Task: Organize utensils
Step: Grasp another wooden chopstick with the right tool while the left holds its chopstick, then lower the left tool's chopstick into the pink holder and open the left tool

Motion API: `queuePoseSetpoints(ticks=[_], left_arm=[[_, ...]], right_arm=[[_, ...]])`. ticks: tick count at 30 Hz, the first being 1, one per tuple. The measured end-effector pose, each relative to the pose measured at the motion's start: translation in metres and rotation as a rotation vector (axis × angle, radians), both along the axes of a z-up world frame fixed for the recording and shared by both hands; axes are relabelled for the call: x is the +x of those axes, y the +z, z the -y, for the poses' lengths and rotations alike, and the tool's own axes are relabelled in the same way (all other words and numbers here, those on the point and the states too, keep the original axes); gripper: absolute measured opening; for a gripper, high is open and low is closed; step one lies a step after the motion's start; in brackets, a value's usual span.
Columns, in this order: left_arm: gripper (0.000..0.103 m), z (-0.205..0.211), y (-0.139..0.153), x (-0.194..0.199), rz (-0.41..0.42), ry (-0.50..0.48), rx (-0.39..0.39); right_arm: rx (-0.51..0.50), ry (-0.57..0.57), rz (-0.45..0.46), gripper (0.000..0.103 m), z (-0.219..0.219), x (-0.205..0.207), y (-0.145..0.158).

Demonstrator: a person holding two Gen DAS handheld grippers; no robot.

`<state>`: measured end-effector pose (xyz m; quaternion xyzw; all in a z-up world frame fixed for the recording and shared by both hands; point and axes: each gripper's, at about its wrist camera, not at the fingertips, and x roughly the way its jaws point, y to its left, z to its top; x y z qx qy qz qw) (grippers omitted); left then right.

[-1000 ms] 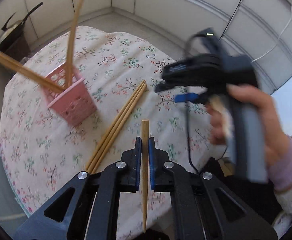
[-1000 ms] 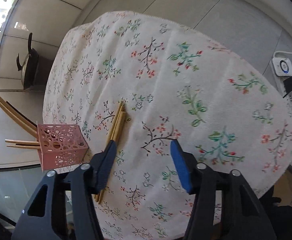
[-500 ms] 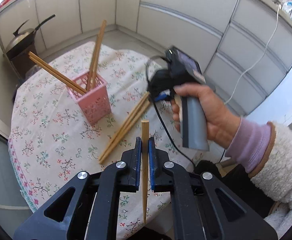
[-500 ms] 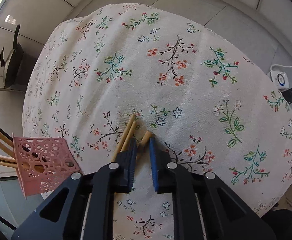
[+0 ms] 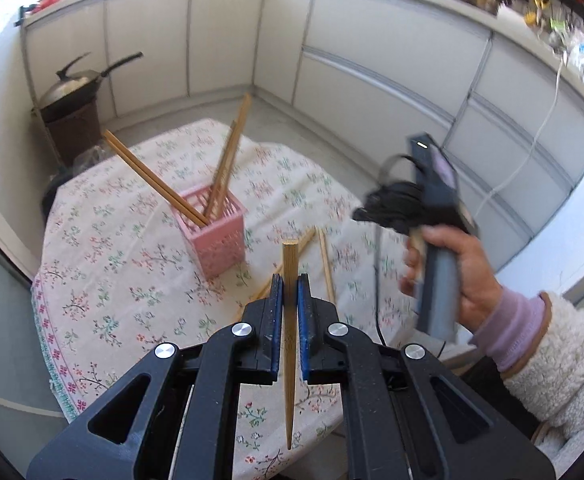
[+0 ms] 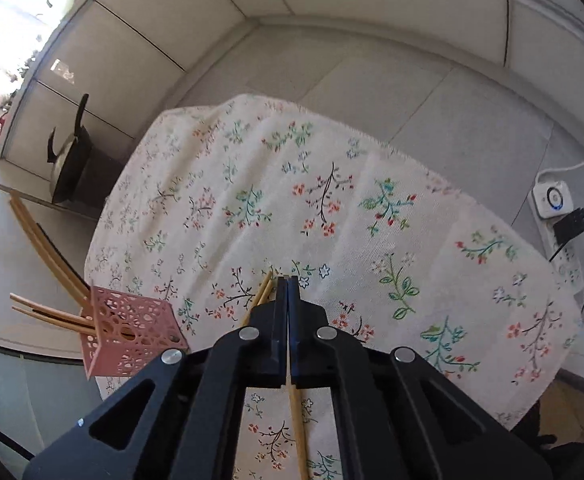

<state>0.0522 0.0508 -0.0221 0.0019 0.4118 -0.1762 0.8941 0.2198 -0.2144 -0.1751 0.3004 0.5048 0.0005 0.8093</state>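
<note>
My left gripper [image 5: 287, 284] is shut on a wooden chopstick [image 5: 289, 352] and holds it above the table's near edge. A pink perforated holder [image 5: 217, 236] stands on the floral tablecloth with several chopsticks [image 5: 151, 178] leaning in it. More chopsticks [image 5: 326, 264] lie on the cloth to its right. My right gripper [image 6: 287, 284] is shut on a chopstick [image 6: 299, 432] lifted off the cloth. Two chopsticks [image 6: 261, 294] lie just left of it, and the pink holder [image 6: 131, 332] is further left. The right gripper [image 5: 432, 216] shows blurred in the left wrist view.
A round table with a floral tablecloth [image 6: 332, 200] fills both views. A wok on a dark stand [image 5: 71, 100] is beyond the table. White cabinets [image 5: 372, 60] line the walls. A power strip [image 6: 560, 224] lies on the floor at the right.
My right gripper closed on a chopstick from the pile and lifted it off the cloth. My left gripper rose and pulled back, still holding its chopstick.
</note>
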Motion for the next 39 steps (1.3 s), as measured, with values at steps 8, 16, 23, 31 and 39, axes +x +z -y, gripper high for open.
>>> queuePoseSetpoints(ticks=[8,16,23,31,39], left_arm=[[0.006,0.005,0.006,-0.001,0.010,0.017,-0.023],[0.006,-0.002,-0.001,0.005,-0.010,0.038,-0.015],[0.006,-0.007,-0.001,0.006,-0.003,0.058,-0.023],[0.006,-0.018,0.019,0.000,0.081,0.143,-0.082],[0.006,-0.030,0.065,-0.003,0.254,0.306,-0.182]], right_arm=[[-0.048,0.135,-0.101,0.018,0.005,0.001,-0.007],[-0.149,0.213,-0.150,0.034,-0.037,0.029,-0.040],[-0.230,0.303,-0.166,0.008,-0.062,0.044,-0.057],[-0.137,0.263,0.046,0.007,-0.031,-0.013,0.020],[-0.102,0.243,0.338,0.007,-0.004,-0.083,0.131]])
